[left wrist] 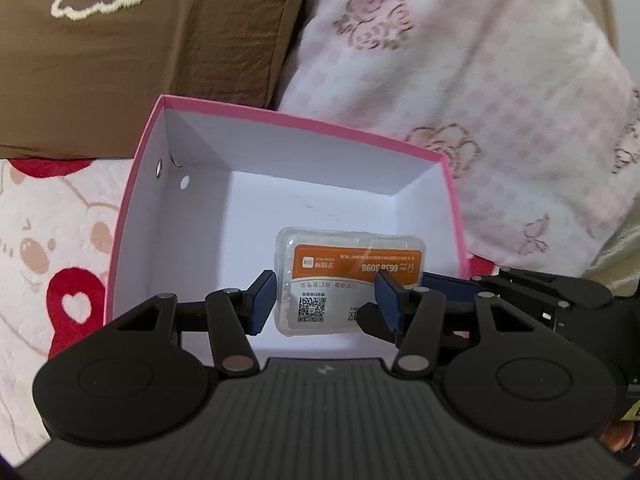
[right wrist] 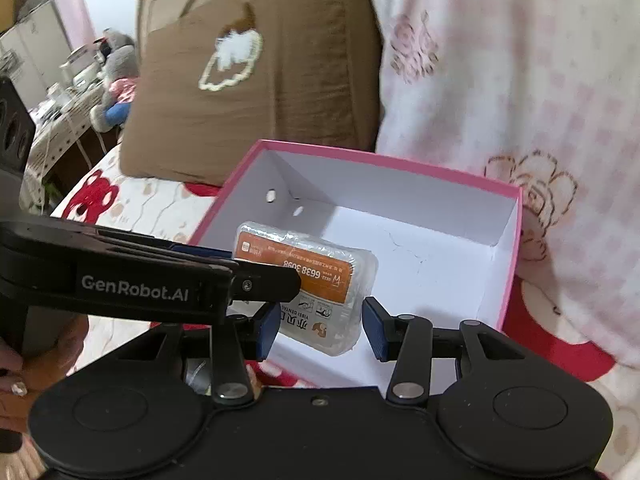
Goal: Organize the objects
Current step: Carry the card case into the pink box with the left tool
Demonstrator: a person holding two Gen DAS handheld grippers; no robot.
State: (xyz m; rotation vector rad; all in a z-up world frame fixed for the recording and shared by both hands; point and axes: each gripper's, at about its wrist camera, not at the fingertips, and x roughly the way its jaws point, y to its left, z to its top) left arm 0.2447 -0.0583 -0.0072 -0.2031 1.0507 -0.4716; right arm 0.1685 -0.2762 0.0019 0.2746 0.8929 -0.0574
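A clear plastic floss-pick box [left wrist: 344, 276] with an orange label is over the inside of an open pink box [left wrist: 304, 124] with white walls. My left gripper [left wrist: 326, 300] is open, its blue pads on either side of the floss box's near end with gaps. In the right wrist view the floss box [right wrist: 308, 280] hangs tilted above the pink box [right wrist: 516, 240]. My right gripper [right wrist: 318, 326] is open just below and in front of it. The left gripper's arm [right wrist: 140, 276] crosses from the left; whether it touches the floss box there is unclear.
The pink box sits on a white bedspread [left wrist: 44, 240] with red bear prints. A brown pillow [left wrist: 140, 40] and a pink floral quilt [left wrist: 480, 100] lie behind it. A cluttered table [right wrist: 60, 92] and a grey plush toy stand far left.
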